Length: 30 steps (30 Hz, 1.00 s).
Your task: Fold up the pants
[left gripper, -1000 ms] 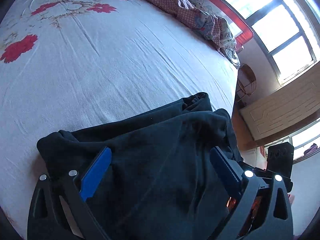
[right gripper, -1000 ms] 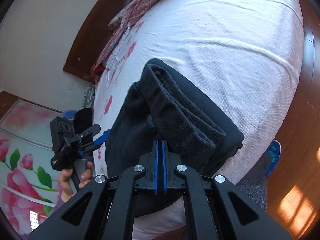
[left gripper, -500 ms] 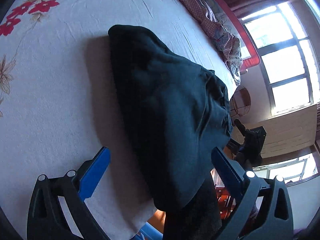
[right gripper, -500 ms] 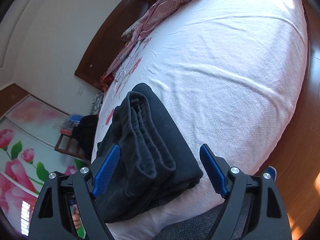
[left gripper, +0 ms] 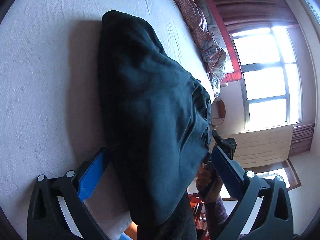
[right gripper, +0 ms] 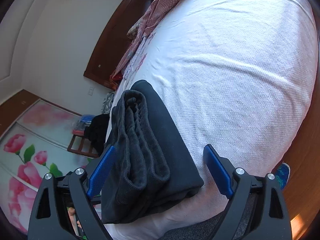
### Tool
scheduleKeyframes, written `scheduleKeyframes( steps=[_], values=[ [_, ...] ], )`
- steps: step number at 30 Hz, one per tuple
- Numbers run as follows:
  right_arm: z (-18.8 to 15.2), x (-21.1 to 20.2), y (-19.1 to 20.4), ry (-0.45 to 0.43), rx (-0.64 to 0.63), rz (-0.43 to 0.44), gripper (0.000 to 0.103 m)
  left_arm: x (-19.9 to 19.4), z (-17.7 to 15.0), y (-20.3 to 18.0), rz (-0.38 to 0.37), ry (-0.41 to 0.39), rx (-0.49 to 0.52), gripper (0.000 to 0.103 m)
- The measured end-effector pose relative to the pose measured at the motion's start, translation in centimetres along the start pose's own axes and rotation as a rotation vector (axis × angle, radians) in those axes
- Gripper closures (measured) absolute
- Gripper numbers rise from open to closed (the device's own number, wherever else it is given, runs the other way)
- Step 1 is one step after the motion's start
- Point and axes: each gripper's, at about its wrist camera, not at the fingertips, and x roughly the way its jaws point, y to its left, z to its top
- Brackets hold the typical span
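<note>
White bedspread [right gripper: 230,70], checked quilt [left gripper: 200,30], window [left gripper: 266,76]

The left claw [left gripper: 160,168] stood with its blue pads [left gripper: 91,177] spread wide, tilted downward, one pad low on the left and the other off to the right, neither pressing on anything. Past its right finger, the person's right hand [left gripper: 208,182] was wrapped around the handle of the other tool, a purplish sleeve [left gripper: 220,210] covering the wrist. The right claw [right gripper: 160,170] had just been opening; its jaws stood far apart, angled slightly down, with the folded black pants [right gripper: 152,152] lying between them, the pads [right gripper: 101,173] clear of the cloth on the right side.
</note>
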Motion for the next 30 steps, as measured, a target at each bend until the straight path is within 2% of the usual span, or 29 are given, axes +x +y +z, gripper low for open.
scheduleKeyframes(
  steps=[1,5,9,10,11,12,13,14,15,16,17,20,27,30],
  values=[
    [-0.1,0.0,0.1,-0.004,0.001,0.005,0.015,0.2,0.0,0.1,-0.025,0.008,-0.016,0.002],
    [-0.3,0.3,0.0,0.009,-0.002,-0.001,0.014,0.4,-0.1,0.2,-0.048,0.043,-0.02,0.002],
    [-0.4,0.2,0.1,0.006,-0.008,0.004,0.013,2.2,0.6,-0.3,0.008,0.101,-0.028,0.003],
    [-0.5,0.1,0.1,0.008,-0.013,0.004,0.013,2.8,0.6,-0.7,0.032,0.117,-0.016,0.009],
    [-0.5,0.1,0.3,0.013,-0.021,-0.007,0.015,3.3,0.6,-0.9,0.073,0.129,-0.009,0.024],
    [-0.4,0.3,0.5,0.019,-0.034,-0.022,0.017,3.6,0.6,-0.9,0.111,0.142,-0.005,0.029],
    [-0.3,0.3,0.7,0.027,-0.051,-0.043,0.024,3.5,0.7,-0.7,0.129,0.141,-0.015,0.041],
    [-0.5,0.3,0.8,0.034,-0.06,-0.055,0.031,3.2,0.8,-0.2,0.139,0.142,-0.048,0.061],
    [-0.5,0.2,0.8,0.039,-0.062,-0.048,0.035,2.9,0.9,0.7,0.127,0.146,-0.087,0.065],
    [-0.6,0.2,0.7,0.05,-0.059,-0.044,0.047,2.5,0.9,1.2,0.087,0.146,-0.119,0.07],
    [-0.7,0.1,0.8,0.056,-0.061,-0.043,0.054,2.5,0.9,1.5,0.079,0.143,-0.122,0.073],
    [-0.9,-0.1,2.1,0.061,-0.08,-0.064,0.065,2.5,0.6,1.1,0.086,0.116,-0.12,0.079],
    [0.3,-0.5,7.4,0.073,-0.126,-0.129,0.068,0.9,1.2,-1.5,0.028,0.049,-0.11,0.081],
    [1.7,-0.3,10.0,0.08,-0.152,-0.123,0.069,-0.1,2.4,-2.9,-0.002,0.032,-0.099,0.081]
  ],
)
